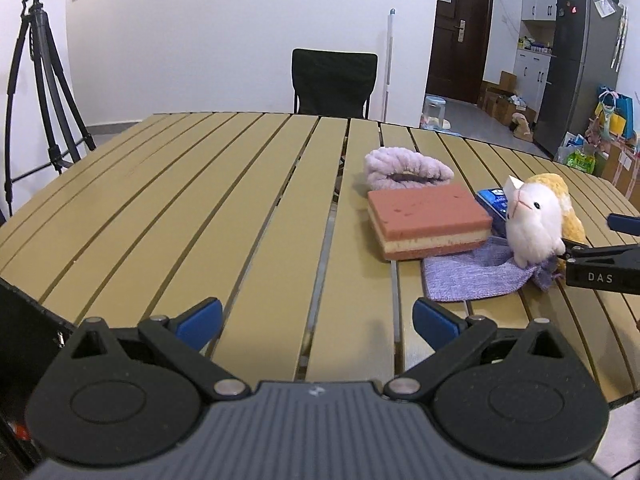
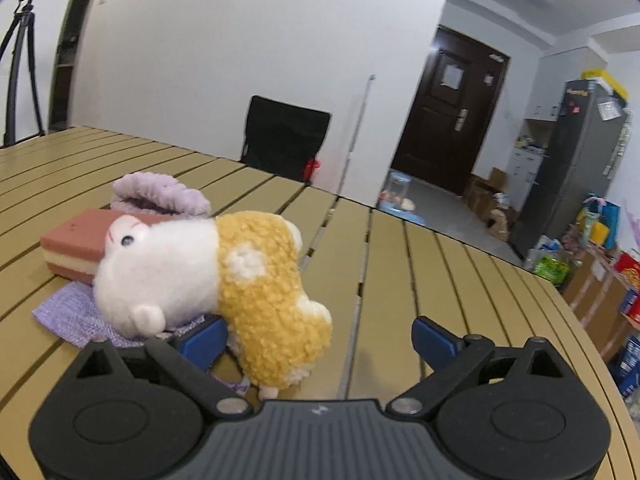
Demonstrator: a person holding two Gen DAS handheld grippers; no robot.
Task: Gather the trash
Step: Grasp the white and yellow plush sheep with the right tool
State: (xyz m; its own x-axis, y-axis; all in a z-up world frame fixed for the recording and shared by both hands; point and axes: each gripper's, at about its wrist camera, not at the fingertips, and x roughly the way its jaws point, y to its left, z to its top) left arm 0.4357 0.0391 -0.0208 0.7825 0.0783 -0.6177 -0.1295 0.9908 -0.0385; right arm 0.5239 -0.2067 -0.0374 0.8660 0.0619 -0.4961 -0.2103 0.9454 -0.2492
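Two blue-padded black grippers stand with jaws spread wide and nothing clamped. The right gripper [image 2: 316,338] has a yellow-and-white plush toy animal [image 2: 208,280] lying partly between its fingers, against the left pad. Under the toy lies a lilac knitted cloth [image 2: 68,314]; beyond it sit a pink-and-cream layered sponge [image 2: 74,248] and a fluffy lavender band [image 2: 160,196]. The left gripper [image 1: 318,320] hangs over the bare tan slatted table [image 1: 200,200], with that cluster ahead to its right, including a small blue packet [image 1: 494,202].
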